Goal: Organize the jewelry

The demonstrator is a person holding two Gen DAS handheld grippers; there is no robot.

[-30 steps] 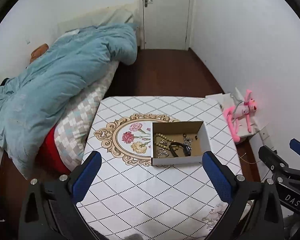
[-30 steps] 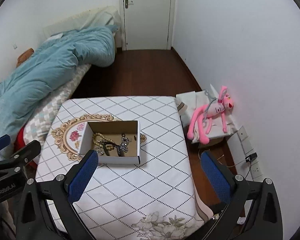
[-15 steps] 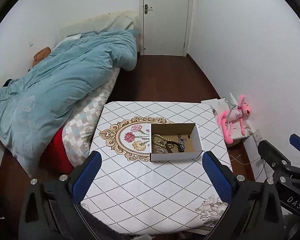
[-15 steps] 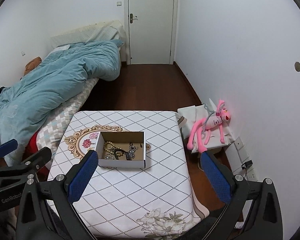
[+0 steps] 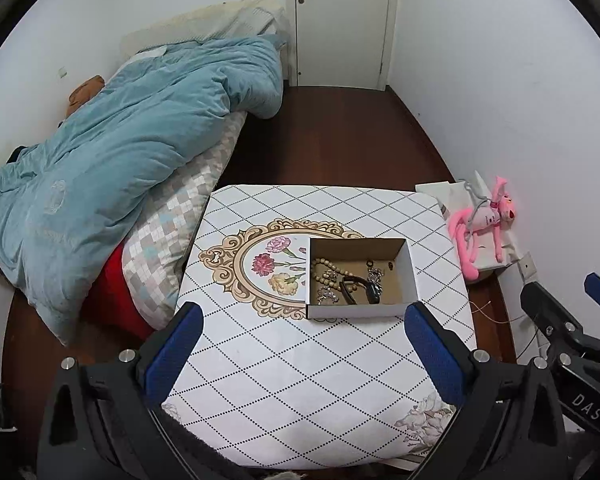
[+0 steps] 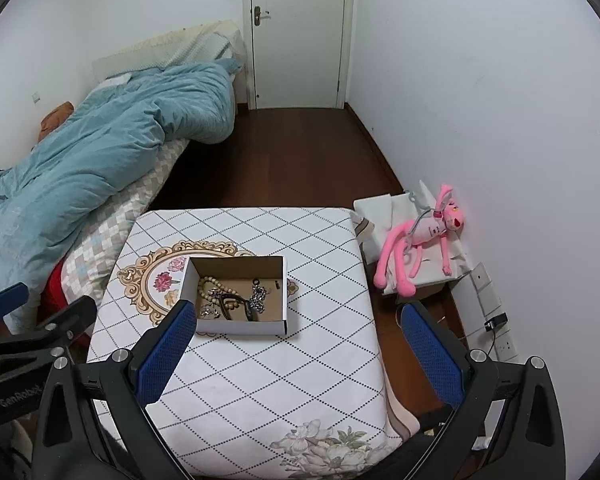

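Patterned tablecloth (image 5: 300, 380) ahead of both grippers, bare up to its near edge. Left gripper (image 5: 300, 344) and right gripper (image 6: 296, 340) spread wide, empty. Open box (image 5: 360, 312) of jewelry (image 5: 348, 280) just beyond the fingertips.

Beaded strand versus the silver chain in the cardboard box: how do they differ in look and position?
The beaded strand is made of round tan beads; the silver chain is thin, shiny metal links. The beaded strand lies in the box's left half near the floral medallion, while the silver chain sits nearer the middle, right of the dark band. Both lie loose in the cardboard box, untouched by either gripper.
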